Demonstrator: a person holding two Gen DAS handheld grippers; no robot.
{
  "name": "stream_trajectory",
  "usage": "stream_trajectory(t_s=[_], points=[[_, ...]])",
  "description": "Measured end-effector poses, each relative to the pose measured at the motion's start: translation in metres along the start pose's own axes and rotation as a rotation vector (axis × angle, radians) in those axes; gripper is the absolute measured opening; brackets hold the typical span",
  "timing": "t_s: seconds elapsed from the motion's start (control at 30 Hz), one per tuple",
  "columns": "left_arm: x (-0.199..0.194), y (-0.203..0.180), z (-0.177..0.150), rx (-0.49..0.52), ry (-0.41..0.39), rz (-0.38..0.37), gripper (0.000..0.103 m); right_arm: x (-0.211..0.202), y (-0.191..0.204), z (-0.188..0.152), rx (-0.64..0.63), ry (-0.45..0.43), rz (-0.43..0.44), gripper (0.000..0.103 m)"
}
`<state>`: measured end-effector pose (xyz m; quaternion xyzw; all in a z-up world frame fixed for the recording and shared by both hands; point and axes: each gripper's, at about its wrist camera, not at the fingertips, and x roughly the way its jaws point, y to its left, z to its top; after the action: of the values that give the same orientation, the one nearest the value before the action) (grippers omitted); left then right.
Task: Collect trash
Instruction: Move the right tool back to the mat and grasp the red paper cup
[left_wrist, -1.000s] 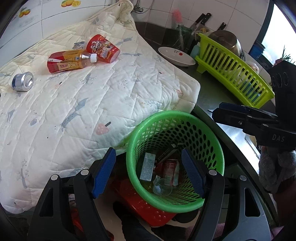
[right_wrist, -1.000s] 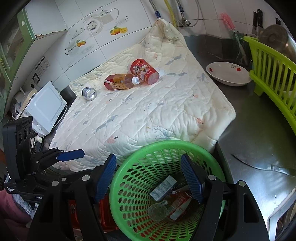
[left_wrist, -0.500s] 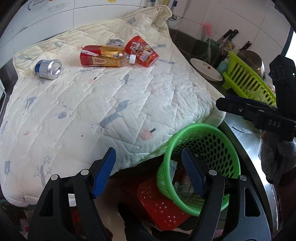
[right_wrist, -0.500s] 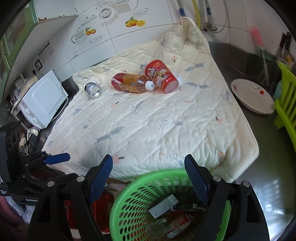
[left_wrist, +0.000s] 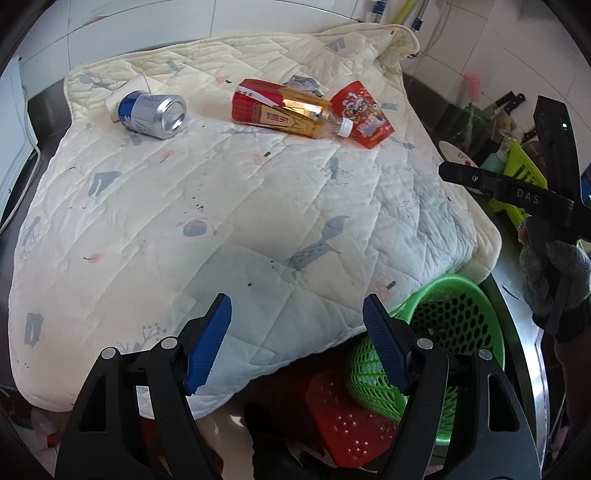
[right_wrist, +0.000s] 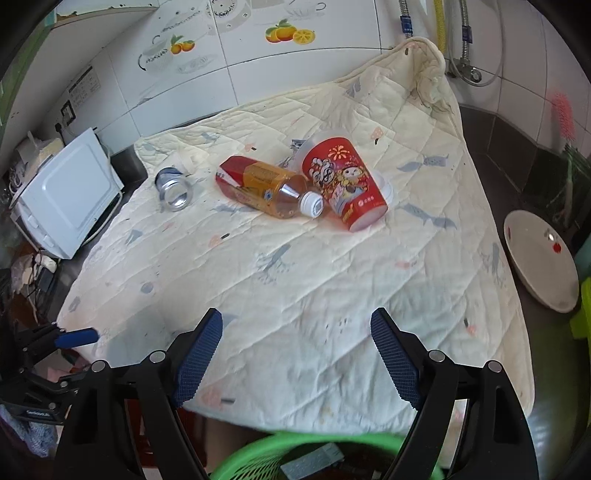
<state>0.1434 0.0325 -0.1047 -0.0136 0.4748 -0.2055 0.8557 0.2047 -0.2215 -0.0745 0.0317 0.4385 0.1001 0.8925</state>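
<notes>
Only the right wrist view shows the white appliance (right_wrist: 66, 195) left of the quilt (right_wrist: 314, 280); only the left shows the red crate (left_wrist: 351, 417) below it. On the quilt's far part lie can (left_wrist: 153, 113), bottle (left_wrist: 284, 109) and red cup (left_wrist: 364, 112), well ahead of both tongs. Left gripper (left_wrist: 295, 347) and right gripper (right_wrist: 295, 354) gape wide, empty.

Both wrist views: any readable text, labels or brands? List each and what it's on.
"DAS": right gripper, white letters on its black body, left wrist view.
Tea bottle: label print too blurred to read.
Red paper cup: cartoon print, characters illegible.
Can: no legible brand.
Left gripper: small white lettering, unreadable.
</notes>
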Motion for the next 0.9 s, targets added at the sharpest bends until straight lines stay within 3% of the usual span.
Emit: stream_trajectory(t_s=[0.5, 0.9], points=[[0.015, 0.047, 0.016, -0.076, 0.026, 0.050, 0.073, 0.085, -0.031, 0.099, -0.087, 0.032, -0.051, 0.080], [0.017, 0.091, 0.021, -0.143, 0.039, 0.100, 0.073, 0.150, -0.033, 0.138, -0.144, 0.112, -0.099, 0.080]])
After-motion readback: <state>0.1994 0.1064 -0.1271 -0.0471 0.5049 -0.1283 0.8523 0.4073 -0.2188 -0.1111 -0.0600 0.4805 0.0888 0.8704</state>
